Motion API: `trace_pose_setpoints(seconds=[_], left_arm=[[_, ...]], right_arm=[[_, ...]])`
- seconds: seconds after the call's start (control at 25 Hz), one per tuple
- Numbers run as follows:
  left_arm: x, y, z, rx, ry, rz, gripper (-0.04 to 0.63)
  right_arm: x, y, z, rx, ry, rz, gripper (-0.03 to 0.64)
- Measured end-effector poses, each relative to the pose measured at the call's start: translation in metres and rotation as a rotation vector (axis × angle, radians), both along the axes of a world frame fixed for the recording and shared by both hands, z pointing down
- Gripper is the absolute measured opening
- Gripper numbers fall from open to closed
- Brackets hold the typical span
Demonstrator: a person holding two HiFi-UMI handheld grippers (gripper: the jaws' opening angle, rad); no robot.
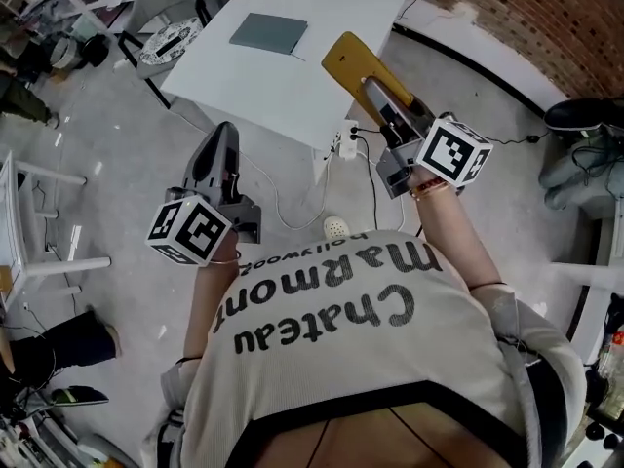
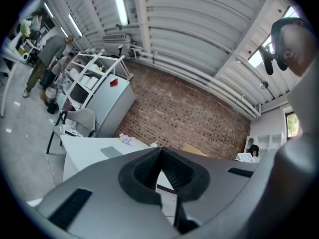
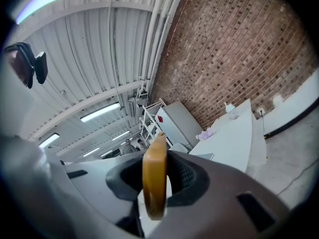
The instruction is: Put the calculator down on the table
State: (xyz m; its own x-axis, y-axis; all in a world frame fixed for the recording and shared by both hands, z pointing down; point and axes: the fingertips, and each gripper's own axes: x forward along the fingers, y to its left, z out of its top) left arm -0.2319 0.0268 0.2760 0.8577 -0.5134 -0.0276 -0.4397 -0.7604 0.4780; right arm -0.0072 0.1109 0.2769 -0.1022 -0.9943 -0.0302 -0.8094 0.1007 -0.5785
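The grey floor (image 1: 117, 154) is taking up most of the head view, and the white table (image 1: 292, 86) is standing ahead of the person (image 1: 370, 359), its near corner pointing back at them. The left gripper (image 1: 222, 139) is hanging over bare floor, well short of the table. Its own view is showing the jaws closed together at the tips, with nothing between them. It is looking like a spectator in this step. The right gripper (image 1: 382, 96) is doing the work: its jaws are standing only partly apart, clamped across the thin body of the yellow calculator (image 1: 351, 64). That calculator is sticking out ahead of the jaws, in the air above the table's near right edge and not yet resting on anything. Its broad yellow side is facing up toward the head view; which side is carrying the keys is not showing. A grey pad (image 1: 268, 33) is lying further in on the tabletop, well apart from the calculator. A white power strip (image 1: 345, 145) is sitting on the floor under the corner. To land this well, the right gripper should probably be going further in over bare tabletop and bringing the calculator down flat. The jaws should be opening only once the calculator is resting on the surface, away from the edge and short of the pad.
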Motion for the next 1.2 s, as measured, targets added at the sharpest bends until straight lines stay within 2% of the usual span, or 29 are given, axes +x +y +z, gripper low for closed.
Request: trace_pose_setpoints(seconds=[0.36, 0.64, 0.76, 0.96, 1.2], left_arm=[[0.061, -0.076, -0.009, 0.033, 0.013, -0.060, 0.000], [0.088, -0.117, 0.037, -0.047, -0.056, -0.109, 0.000], [0.097, -0.128, 0.056, -0.104, -0.062, -0.099, 0.000], [0.110, -0.160, 0.083, -0.167, -0.126, -0.074, 0.000], [0.124, -0.219, 0.073, -0.142, -0.117, -0.017, 0.000]], right_arm=[[0.064, -0.090, -0.007, 0.015, 0.039, -0.060, 0.091], [0.101, -0.140, 0.031, -0.043, 0.059, -0.071, 0.092], [0.109, -0.150, 0.059, -0.104, 0.046, -0.067, 0.091], [0.119, -0.174, 0.096, -0.185, 0.022, -0.044, 0.091], [0.133, -0.212, 0.099, -0.227, 0.019, 0.023, 0.091]])
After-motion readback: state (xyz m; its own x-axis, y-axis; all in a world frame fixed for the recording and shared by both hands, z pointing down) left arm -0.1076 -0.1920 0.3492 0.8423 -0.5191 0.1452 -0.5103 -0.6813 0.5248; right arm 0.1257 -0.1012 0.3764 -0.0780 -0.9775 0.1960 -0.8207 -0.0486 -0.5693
